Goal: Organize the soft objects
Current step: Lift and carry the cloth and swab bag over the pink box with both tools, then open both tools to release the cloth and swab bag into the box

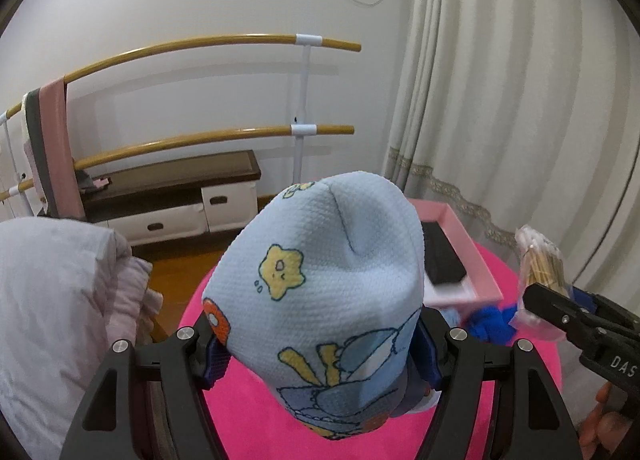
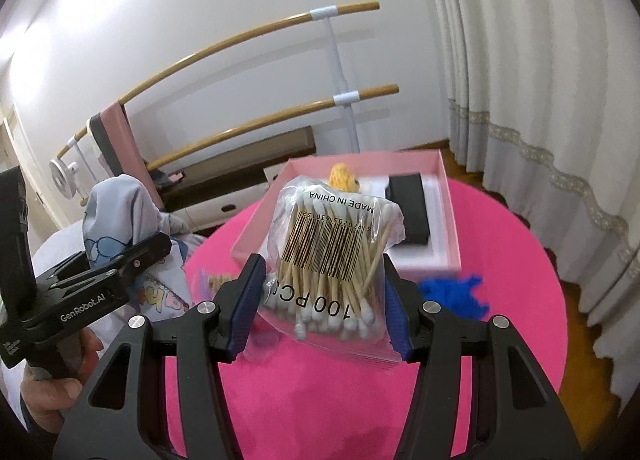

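My left gripper [image 1: 320, 352] is shut on a light blue cartoon-print cloth [image 1: 332, 280] and holds it up above the round pink table [image 1: 248, 412]. The cloth also shows in the right wrist view [image 2: 116, 215]. My right gripper [image 2: 324, 296] is shut on a clear bag of cotton swabs [image 2: 332, 252], held above the table [image 2: 500, 227]. The bag also shows in the left wrist view [image 1: 540, 260]. A pink box [image 2: 448, 211] behind holds a black block [image 2: 410, 215] and a yellow knitted toy [image 2: 344, 175]. A blue fluffy piece [image 2: 456, 296] lies by the box.
A bed with pale bedding [image 1: 52, 300] lies left of the table. A rack of wooden bars [image 1: 224, 43] and a low drawer cabinet [image 1: 180, 199] stand against the wall. Curtains [image 1: 500, 99] hang at the right. A small packet [image 2: 216, 280] lies on the table.
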`<state>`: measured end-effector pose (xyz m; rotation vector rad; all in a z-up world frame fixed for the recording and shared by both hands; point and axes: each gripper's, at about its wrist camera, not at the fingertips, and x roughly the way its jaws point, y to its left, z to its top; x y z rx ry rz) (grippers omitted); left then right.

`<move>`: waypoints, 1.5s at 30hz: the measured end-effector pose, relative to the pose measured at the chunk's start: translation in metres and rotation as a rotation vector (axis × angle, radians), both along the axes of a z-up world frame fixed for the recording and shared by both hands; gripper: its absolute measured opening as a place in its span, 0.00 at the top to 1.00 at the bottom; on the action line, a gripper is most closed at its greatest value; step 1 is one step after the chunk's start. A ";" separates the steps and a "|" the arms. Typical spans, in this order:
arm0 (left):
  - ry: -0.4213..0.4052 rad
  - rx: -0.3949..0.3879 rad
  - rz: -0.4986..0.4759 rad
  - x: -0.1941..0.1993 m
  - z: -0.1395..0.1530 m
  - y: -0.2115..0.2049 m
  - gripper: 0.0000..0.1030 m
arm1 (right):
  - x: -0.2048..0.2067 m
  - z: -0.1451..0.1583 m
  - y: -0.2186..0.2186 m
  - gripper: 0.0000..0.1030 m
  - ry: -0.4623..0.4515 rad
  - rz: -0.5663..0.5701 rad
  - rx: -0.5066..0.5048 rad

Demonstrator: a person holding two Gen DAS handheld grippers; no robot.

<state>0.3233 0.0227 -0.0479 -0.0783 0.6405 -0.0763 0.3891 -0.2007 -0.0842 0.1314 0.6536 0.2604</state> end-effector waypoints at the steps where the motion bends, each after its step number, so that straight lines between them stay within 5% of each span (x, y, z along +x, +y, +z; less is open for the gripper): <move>1: -0.003 0.001 -0.001 0.010 0.002 -0.001 0.33 | 0.010 0.004 0.000 0.50 -0.003 0.001 0.003; 13: 0.039 0.024 -0.026 0.157 0.001 -0.013 0.33 | 0.122 0.012 -0.007 0.50 0.046 0.018 0.042; 26: 0.134 0.074 -0.054 0.313 -0.025 -0.041 0.33 | 0.220 -0.023 -0.025 0.50 0.158 0.010 0.075; 36: 0.195 0.099 -0.054 0.386 -0.052 -0.062 0.33 | 0.257 -0.053 -0.022 0.49 0.234 0.012 0.072; 45: 0.240 0.127 -0.033 0.411 -0.061 -0.070 0.25 | 0.276 -0.076 -0.028 0.43 0.304 -0.017 0.100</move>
